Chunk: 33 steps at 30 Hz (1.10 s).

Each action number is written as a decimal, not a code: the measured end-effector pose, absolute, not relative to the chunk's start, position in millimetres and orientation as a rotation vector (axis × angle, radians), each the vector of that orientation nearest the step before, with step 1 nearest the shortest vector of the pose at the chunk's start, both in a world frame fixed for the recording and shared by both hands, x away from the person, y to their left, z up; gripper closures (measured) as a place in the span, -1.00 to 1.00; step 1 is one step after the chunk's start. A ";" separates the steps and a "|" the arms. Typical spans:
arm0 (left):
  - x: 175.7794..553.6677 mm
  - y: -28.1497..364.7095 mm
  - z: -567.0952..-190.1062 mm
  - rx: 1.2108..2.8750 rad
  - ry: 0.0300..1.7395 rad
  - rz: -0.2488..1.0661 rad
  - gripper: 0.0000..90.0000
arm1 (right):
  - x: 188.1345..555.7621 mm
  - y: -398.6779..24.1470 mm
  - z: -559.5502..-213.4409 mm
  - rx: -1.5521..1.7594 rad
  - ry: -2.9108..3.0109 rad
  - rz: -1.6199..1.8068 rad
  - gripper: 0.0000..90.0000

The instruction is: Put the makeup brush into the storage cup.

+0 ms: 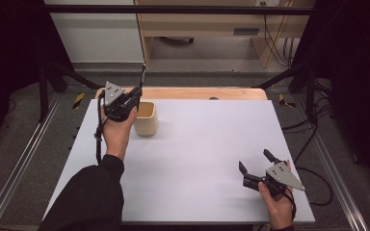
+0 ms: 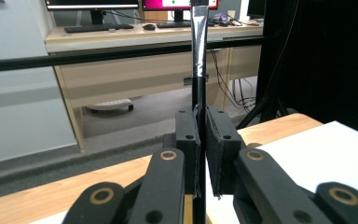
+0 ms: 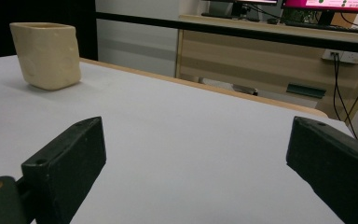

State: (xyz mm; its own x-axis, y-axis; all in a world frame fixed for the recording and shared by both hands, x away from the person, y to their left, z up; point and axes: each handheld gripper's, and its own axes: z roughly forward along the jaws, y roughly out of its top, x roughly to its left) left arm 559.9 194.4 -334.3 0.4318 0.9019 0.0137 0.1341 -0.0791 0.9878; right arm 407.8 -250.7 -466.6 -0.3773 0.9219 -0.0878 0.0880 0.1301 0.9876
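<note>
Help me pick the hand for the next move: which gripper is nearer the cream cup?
Left. The left gripper, shut on a thin black stick, hovers right beside the cream cup. The right gripper sits open at the table's near right corner.

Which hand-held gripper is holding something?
The left hand-held gripper: its jaws clamp a thin black tool. The right hand-held gripper is open, empty.

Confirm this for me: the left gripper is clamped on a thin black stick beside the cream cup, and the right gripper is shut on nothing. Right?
Not quite: the right gripper is open, its jaws wide apart in the right gripper view. The left gripper does clamp the thin black stick beside the cream cup.
</note>
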 end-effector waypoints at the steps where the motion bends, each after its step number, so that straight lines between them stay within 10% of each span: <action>1: 560.7 194.1 -335.0 1.527 0.951 0.829 0.87 | 407.9 -250.7 -466.7 1.000 1.619 1.342 -0.89; 33: 574.2 188.3 -346.7 1.433 0.932 0.887 0.87 | 408.8 -250.0 -468.4 0.999 1.623 1.326 -0.89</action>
State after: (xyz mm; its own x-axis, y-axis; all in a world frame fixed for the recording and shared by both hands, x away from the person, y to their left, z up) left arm 574.2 188.3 -346.7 0.3986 0.9171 0.0080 0.0539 -0.0321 0.9980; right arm 408.8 -250.0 -468.4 -0.3710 0.9234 -0.0981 0.0883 0.1402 0.9862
